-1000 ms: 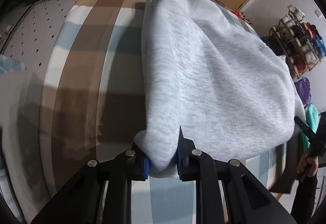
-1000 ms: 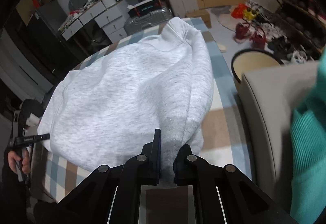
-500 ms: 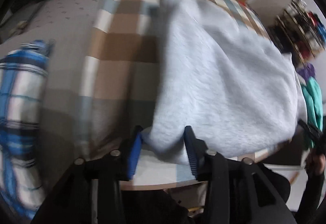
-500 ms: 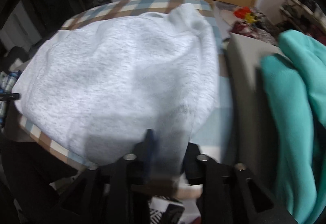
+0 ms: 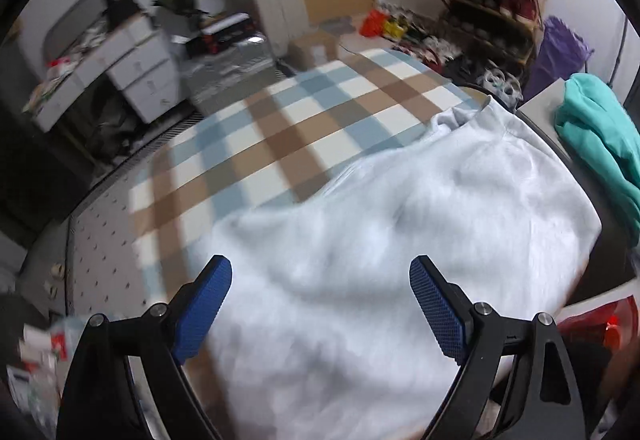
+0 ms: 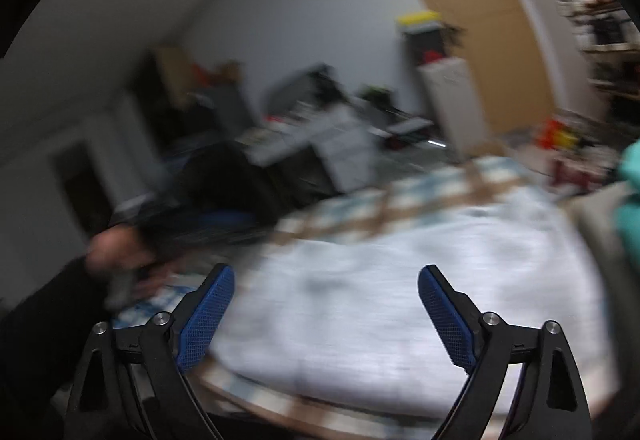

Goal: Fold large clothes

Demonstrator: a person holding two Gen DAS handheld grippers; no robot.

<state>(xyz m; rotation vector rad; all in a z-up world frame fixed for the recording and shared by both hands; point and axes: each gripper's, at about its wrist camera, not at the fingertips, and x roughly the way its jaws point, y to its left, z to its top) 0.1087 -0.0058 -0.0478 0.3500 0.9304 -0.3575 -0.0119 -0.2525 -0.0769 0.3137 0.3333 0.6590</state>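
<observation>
Both grippers have let go of the pale grey sweatshirt (image 5: 400, 224) since the earlier pictures, where each pinched a fold of its near edge; their jaws have just been opening and now stand spread wide with nothing pressed between the blue pads. The left gripper (image 5: 320, 292) hangs above the near part of the garment and looks steeply down on it, while the right gripper (image 6: 326, 296) points far more level, out across the room, with the sweatshirt (image 6: 400, 288) low in its blurred view. The garment lies as a folded heap on the checked blanket (image 5: 288, 127), towards the right side of the bed, its ribbed neck at the far end near a teal garment (image 5: 600, 135) draped on something grey beside the bed. A hand (image 6: 116, 252) in a dark sleeve shows to the left in the right-hand view, too smeared to read further. The sweatshirt looks thick, soft and floppy: light enough for two pinches, but it will sag and drag between them, and a loose layer may slip out of a shallow grip. For a further fold, I would judge the best holds to be the two corners of one edge, taking every layer, with the pads well in from the rim.
</observation>
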